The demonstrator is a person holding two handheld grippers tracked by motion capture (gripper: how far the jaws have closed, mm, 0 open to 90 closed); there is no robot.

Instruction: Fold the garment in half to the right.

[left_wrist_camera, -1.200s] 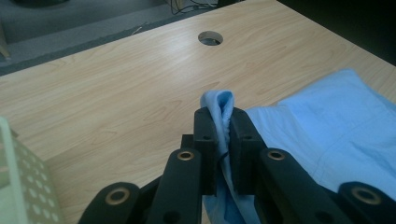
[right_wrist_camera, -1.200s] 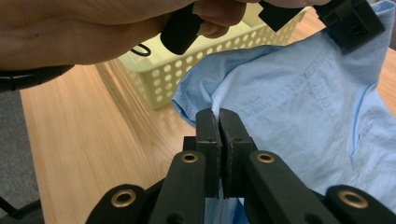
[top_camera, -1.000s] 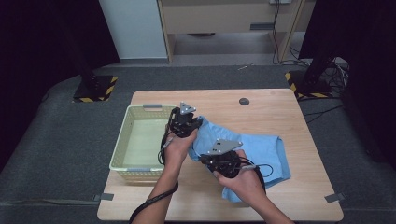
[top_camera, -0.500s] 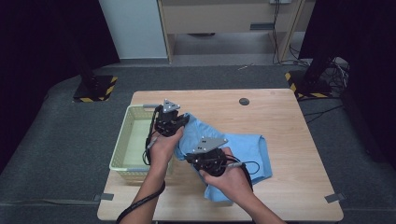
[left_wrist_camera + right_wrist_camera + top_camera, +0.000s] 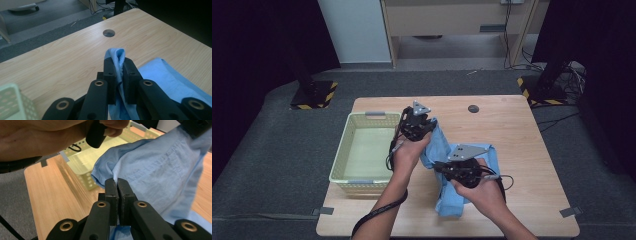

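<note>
Jaws of both grippers clamped on fabric. Left gripper [image 5: 119, 67] pinches a fold of the blue shirt [image 5: 439, 147], cloth bunched up between the pads. Right gripper [image 5: 117, 186] has its jaws pressed nearly together on a thin edge of the same garment; how much cloth sits inside is hard to tell.

Shirt is partly lifted between the hands, just right of the yellow-green basket [image 5: 343, 152]. Its far part and lower end lie on the wooden table [image 5: 512, 130].

Risks, as judged:
- Right grip looks shallow; a pull sideways could slip the edge free.
- Trailing end may drag or catch on the basket rim if swung across low.
- Uneven lift would let the slack bunch.

Shirt: light blue, woven, creased, stitched seam visible in the right gripper view. Limp, drapes freely.
</note>
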